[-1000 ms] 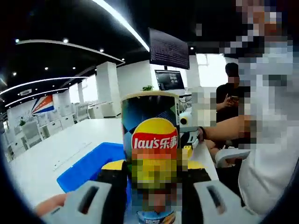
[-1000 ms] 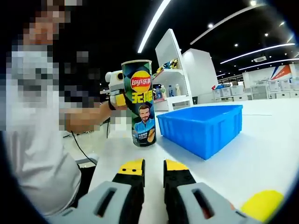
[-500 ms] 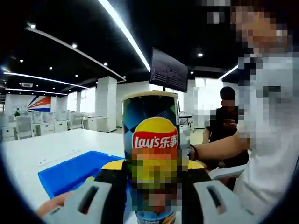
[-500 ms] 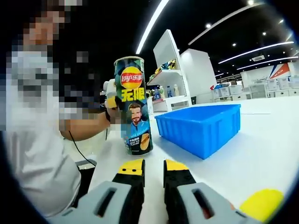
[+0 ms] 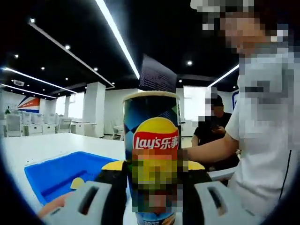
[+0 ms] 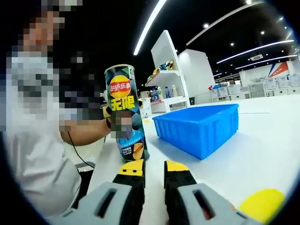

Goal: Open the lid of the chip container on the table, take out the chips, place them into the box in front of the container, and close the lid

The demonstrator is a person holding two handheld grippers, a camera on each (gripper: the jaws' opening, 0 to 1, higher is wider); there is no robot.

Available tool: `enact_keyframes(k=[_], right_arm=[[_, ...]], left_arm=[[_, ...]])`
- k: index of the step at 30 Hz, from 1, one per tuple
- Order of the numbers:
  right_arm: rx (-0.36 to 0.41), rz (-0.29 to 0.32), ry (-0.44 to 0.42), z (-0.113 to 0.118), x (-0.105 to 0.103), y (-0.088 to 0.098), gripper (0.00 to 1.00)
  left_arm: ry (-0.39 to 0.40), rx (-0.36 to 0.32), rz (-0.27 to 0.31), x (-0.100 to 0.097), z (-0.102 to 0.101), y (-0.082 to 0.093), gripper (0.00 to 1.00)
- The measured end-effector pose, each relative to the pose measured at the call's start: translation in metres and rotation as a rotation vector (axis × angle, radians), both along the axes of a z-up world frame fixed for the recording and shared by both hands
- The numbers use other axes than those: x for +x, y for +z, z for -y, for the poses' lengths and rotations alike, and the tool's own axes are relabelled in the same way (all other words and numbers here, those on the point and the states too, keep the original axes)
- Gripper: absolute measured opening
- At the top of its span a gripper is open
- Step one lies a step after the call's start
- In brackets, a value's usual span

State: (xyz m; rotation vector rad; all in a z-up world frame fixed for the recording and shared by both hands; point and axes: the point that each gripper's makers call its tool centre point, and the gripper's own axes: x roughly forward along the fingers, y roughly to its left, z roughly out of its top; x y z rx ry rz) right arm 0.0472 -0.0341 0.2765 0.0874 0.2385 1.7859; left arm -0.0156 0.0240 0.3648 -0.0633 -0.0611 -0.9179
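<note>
White shelf unit with bottles, dark hanging monitor, seated person behind

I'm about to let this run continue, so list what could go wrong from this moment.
1. The left hand-held gripper clamps the chip can around its middle, tilted, its base seemingly just off the table. It could slip or tip.
2. If the can's top is open, which I cannot tell, tilting away from the blue box could spill chips on the table.
3. The right hand-held gripper sits low, jaws nearly together, so it must open and rise before it can help.
</note>
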Motion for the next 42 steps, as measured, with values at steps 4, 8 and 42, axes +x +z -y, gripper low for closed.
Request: enact_keyframes(k=[4,8,42], right_arm=[[0.000,0.000,-0.004,0.000,0.001,0.000,0.16],[-0.001,0.005,-0.009,-0.001,0.002,-0.001,0.16],[0.063,0.252,-0.441,0.032,0.053,0.027,0.46]], left_arm=[[-0.054,-0.010,0.013,-0.002,0.003,0.000,0.45],[-0.072,-0.040,0.021,-0.001,0.001,0.001,0.45],[-0.009,-0.084,-0.009,-0.005,-0.008,0.001,0.54]])
